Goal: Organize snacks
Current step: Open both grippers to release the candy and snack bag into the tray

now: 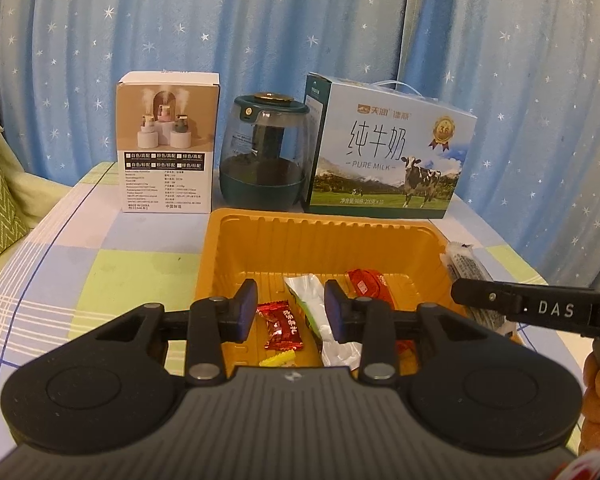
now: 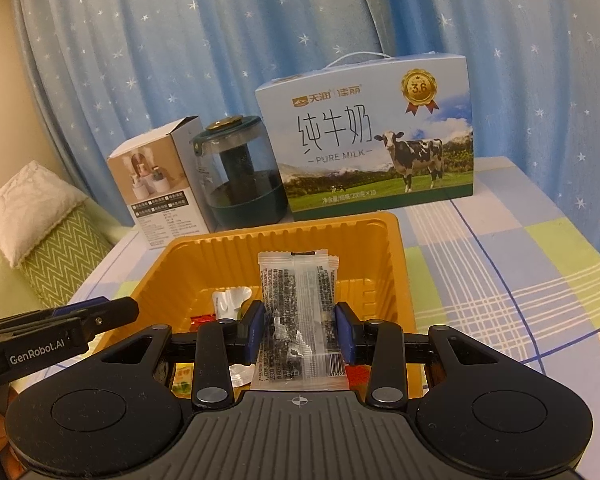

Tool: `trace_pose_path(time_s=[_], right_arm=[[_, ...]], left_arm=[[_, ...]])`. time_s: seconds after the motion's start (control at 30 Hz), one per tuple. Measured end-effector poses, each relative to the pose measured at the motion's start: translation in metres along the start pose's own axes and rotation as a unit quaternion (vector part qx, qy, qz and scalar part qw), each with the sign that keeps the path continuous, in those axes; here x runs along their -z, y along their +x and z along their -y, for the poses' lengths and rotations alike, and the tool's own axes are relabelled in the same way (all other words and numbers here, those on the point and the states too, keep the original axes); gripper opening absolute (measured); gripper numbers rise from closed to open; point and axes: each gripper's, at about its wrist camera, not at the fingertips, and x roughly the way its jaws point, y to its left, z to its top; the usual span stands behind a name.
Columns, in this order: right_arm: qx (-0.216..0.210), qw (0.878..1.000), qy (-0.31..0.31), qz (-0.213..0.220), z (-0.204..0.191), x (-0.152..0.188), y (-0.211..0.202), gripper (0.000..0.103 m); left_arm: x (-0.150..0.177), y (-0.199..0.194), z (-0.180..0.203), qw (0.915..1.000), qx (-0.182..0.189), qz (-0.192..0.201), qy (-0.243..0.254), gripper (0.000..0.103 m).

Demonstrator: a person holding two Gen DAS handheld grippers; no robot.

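Observation:
An orange plastic tray (image 1: 320, 236) sits on the checked tablecloth, also in the right wrist view (image 2: 188, 264). In it lie a red candy (image 1: 280, 326), a green-and-white packet (image 1: 316, 312) and a red packet (image 1: 366, 286). My left gripper (image 1: 291, 311) is open and empty above the tray's near part. My right gripper (image 2: 300, 334) is shut on a clear black-speckled snack packet (image 2: 296, 304) and holds it upright over the tray; the packet also shows in the left wrist view (image 1: 466, 268) at the tray's right rim.
At the back of the table stand a humidifier box (image 1: 166, 144), a dark green glass humidifier (image 1: 266, 152) and a pure milk carton (image 1: 384, 152). A blue star curtain hangs behind. A green cushion (image 2: 56, 256) lies left of the table.

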Motion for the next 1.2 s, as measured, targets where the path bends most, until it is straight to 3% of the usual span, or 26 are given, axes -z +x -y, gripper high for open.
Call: trace_pose_path(time_s=[0.67, 0.8, 0.83, 0.87, 0.9, 1.2], right_arm=[[-0.004, 1.000, 0.002, -0.001, -0.007, 0.001, 0.006, 0.038], [-0.030, 0.999, 0.007, 0.014, -0.004, 0.001, 0.011, 0.039], [-0.031, 0.999, 0.011, 0.017, -0.002, 0.001, 0.012, 0.044], [-0.023, 0.999, 0.017, 0.018, -0.001, 0.001, 0.012, 0.063], [-0.020, 0.999, 0.026, 0.019, 0.002, 0.001, 0.012, 0.070], [-0.009, 0.999, 0.036, 0.017, 0.009, 0.000, 0.009, 0.072]], left_arm=[[0.007, 0.001, 0.006, 0.9998, 0.008, -0.011, 0.015, 0.033], [0.009, 0.001, 0.006, 0.9997, 0.009, -0.015, 0.016, 0.032], [0.010, 0.001, 0.007, 0.9997, 0.009, -0.015, 0.017, 0.033], [0.011, 0.000, 0.006, 0.9997, 0.009, -0.016, 0.017, 0.032], [0.011, 0.000, 0.006, 0.9997, 0.009, -0.016, 0.018, 0.032], [0.012, 0.000, 0.006, 0.9997, 0.008, -0.017, 0.017, 0.032]])
